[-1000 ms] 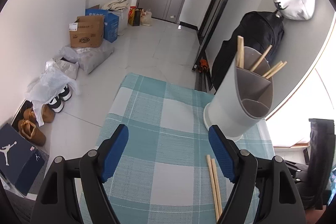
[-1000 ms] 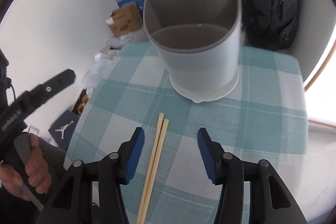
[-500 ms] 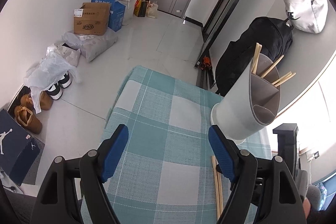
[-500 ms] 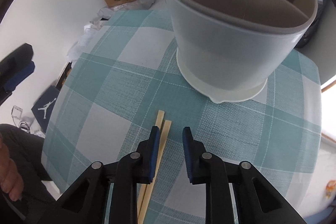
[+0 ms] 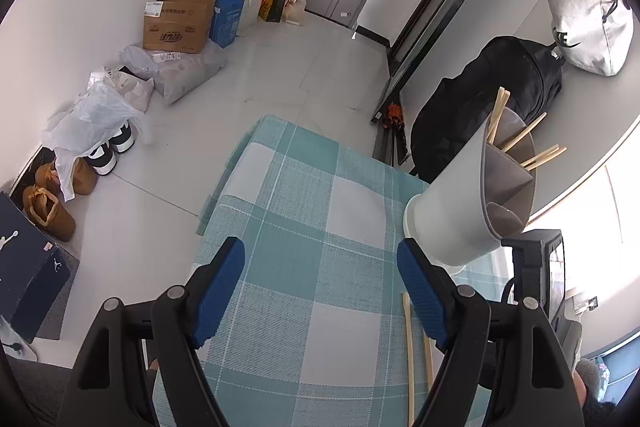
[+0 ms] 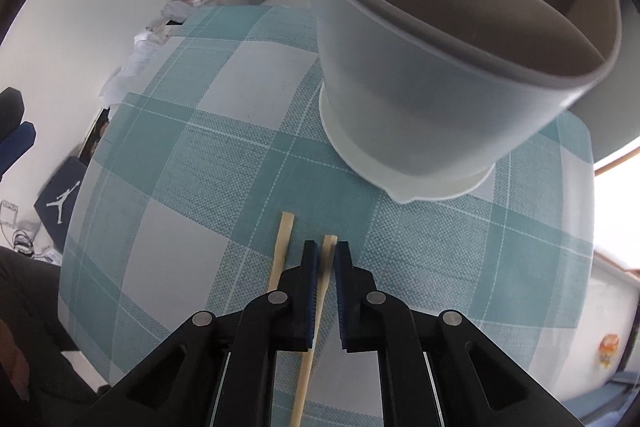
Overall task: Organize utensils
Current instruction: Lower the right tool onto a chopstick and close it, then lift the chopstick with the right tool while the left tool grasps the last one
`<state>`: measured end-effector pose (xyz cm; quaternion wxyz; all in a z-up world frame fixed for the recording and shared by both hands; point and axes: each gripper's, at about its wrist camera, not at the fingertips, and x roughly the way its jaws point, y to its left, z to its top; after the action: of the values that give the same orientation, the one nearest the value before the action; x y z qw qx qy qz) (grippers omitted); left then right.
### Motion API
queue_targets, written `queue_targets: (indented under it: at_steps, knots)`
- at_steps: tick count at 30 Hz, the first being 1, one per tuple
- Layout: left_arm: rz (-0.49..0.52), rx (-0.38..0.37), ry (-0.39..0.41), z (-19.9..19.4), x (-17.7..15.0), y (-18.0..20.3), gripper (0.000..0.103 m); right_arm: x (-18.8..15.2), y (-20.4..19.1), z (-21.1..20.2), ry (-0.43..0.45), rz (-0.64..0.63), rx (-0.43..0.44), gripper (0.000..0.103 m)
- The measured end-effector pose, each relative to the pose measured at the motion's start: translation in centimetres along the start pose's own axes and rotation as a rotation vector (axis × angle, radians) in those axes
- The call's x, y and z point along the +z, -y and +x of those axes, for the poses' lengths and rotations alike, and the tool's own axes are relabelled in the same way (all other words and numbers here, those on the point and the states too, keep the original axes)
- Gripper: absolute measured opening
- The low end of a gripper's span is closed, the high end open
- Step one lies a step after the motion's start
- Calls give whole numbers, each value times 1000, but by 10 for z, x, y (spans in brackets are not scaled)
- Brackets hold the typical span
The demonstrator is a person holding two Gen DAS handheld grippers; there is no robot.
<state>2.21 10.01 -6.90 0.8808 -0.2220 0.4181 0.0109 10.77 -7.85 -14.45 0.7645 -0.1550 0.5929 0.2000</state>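
Note:
A grey divided utensil holder stands on the teal checked tablecloth; in the left wrist view the holder has several wooden chopsticks standing in it. Two loose chopsticks lie on the cloth. My right gripper is low over the cloth, its jaws closed around the right chopstick; the left chopstick lies just beside it. My left gripper is open and empty above the cloth, with the loose chopsticks near its right finger.
Beyond the table's far edge the floor holds cardboard boxes, plastic bags and shoes. A black bag and a white bag sit behind the holder. A dark Jordan box lies left of the table.
My right gripper has dropped toward the cloth and closed from wide open onto the right chopstick. My left gripper has drawn back and stayed open.

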Motion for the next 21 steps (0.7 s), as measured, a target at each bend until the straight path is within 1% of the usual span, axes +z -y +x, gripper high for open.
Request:
queue_targets:
  at_steps: [2, 5, 7, 9, 12, 13, 16, 17, 19, 21]
  knots:
    - [1, 3, -5, 0, -1, -1, 75, 0, -3, 0, 5, -1, -7, 9]
    - [2, 12, -11, 1, -1, -1, 75, -3, 0, 0, 14, 17, 5, 7]
    - [5, 15, -19, 3, -2, -1, 75, -5, 4, -2, 26, 36, 36, 5]
    - [12, 14, -39, 7, -4, -1, 75, -7, 10, -8, 60, 49, 55, 4]
    - [32, 14, -92, 15, -9, 3, 75, -10, 18, -27, 136, 89, 88, 3]
    - [37, 11, -105, 17, -11, 4, 75, -13, 22, -37, 174, 110, 111, 3]
    - [74, 11, -156, 27, -18, 15, 75, -23, 34, -63, 276, 149, 142, 3]
    - [84, 11, -167, 28, -20, 17, 75, -27, 41, -72, 317, 170, 167, 3]
    - [108, 13, -201, 34, -23, 26, 75, -35, 54, -83, 369, 208, 187, 3]
    - [122, 8, -235, 40, -25, 36, 75, -43, 71, -95, 421, 266, 241, 3]
